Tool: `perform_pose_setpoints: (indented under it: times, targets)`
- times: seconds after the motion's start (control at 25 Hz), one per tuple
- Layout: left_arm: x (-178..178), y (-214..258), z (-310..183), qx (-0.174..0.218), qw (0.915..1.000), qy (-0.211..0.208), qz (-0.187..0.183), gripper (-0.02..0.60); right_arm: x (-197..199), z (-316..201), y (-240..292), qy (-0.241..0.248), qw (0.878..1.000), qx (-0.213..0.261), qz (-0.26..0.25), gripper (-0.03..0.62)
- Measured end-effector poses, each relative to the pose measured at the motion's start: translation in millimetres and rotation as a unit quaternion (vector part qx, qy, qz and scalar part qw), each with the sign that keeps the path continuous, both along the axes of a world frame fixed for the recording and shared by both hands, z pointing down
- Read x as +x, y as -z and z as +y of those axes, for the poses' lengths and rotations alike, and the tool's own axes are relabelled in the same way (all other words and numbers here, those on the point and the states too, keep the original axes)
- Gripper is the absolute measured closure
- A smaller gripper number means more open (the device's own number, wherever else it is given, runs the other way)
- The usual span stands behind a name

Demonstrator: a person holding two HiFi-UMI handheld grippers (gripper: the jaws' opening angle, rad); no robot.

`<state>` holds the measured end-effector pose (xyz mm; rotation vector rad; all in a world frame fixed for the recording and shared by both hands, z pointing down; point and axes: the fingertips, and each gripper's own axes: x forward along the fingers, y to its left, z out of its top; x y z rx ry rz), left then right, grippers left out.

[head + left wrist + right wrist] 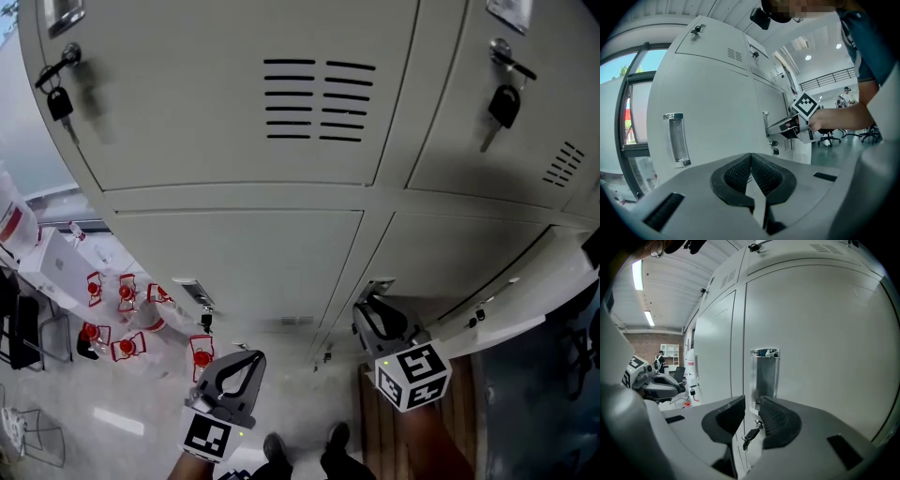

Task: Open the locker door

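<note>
A bank of pale grey lockers (pixel 234 253) fills the head view. The lower right door (pixel 820 362) has a chrome recessed handle (pixel 765 376) with a key (pixel 751 434) hanging below it. My right gripper (pixel 752 411) is open by a narrow gap. Its tips (pixel 367 314) sit right at that handle (pixel 377 285), and the handle's left edge and the key show between the jaws. I cannot tell whether they touch. My left gripper (pixel 751 161) is shut on nothing. It hangs low (pixel 251 361), apart from the lower left door's handle (pixel 677 139).
Keys hang from the two upper doors (pixel 58 94) (pixel 504 103). Several red and white items (pixel 122 323) and a dark chair frame (pixel 28 337) stand on the floor at left. The person's shoes (pixel 305 450) are by the locker base. More lockers run on to the right.
</note>
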<state>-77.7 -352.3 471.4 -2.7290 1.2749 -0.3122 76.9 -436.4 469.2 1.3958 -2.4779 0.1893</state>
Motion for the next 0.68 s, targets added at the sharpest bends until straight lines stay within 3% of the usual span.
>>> perform_pose_setpoints:
  times: [0.68]
  targets:
    - [6.4, -0.2, -13.8, 0.013, 0.9999, -0.007, -0.003, 0.564, -7.2, -4.3, -6.1, 0.006, 1.000, 0.014, 0.017, 0.505]
